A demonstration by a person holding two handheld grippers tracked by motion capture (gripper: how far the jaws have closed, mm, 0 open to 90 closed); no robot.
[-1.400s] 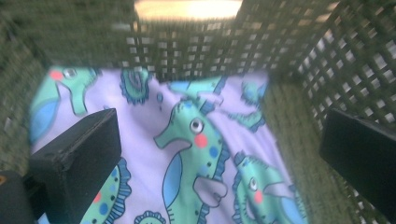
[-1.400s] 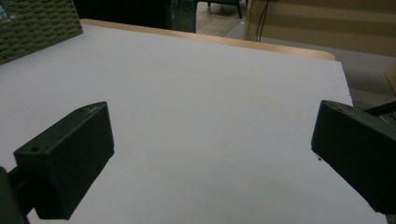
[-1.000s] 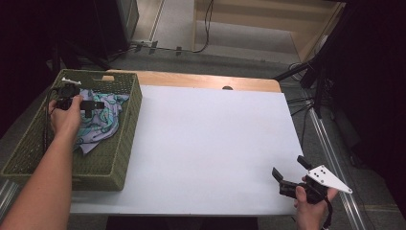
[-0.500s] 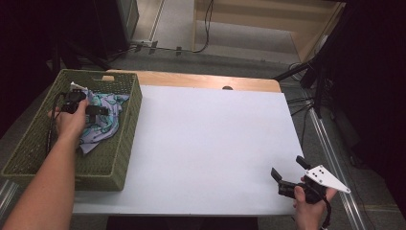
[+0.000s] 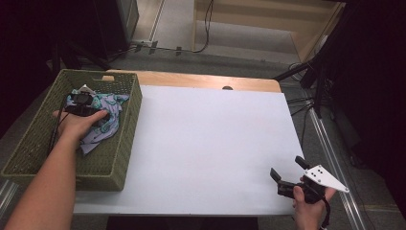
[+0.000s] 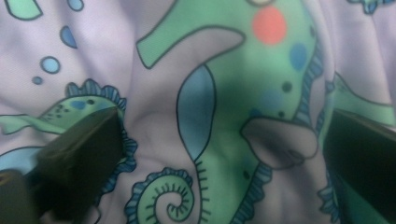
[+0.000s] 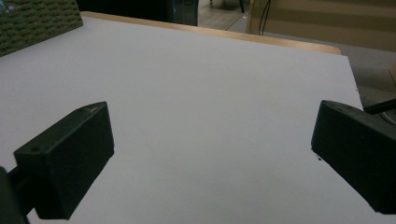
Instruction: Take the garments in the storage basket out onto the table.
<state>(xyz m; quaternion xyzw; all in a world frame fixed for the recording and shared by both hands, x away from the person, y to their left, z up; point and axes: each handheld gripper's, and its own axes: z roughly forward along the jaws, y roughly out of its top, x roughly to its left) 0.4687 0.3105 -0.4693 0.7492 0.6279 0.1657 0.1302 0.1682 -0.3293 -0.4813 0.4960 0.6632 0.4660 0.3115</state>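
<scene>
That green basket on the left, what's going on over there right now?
A person has the left gripper down inside the green woven basket, right over a crumpled lilac cloth printed with green seahorses. Its jaws stand wide on either side of the fabric and have just begun closing, not yet pinching it. The right gripper hangs open over the near right corner of the white table, holding nothing.

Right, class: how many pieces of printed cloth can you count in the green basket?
1. A lilac seahorse-print cloth lies bunched in the green basket at the table's left, under the left gripper, whose open jaws have just been closing. More may lie hidden beneath it.
</scene>
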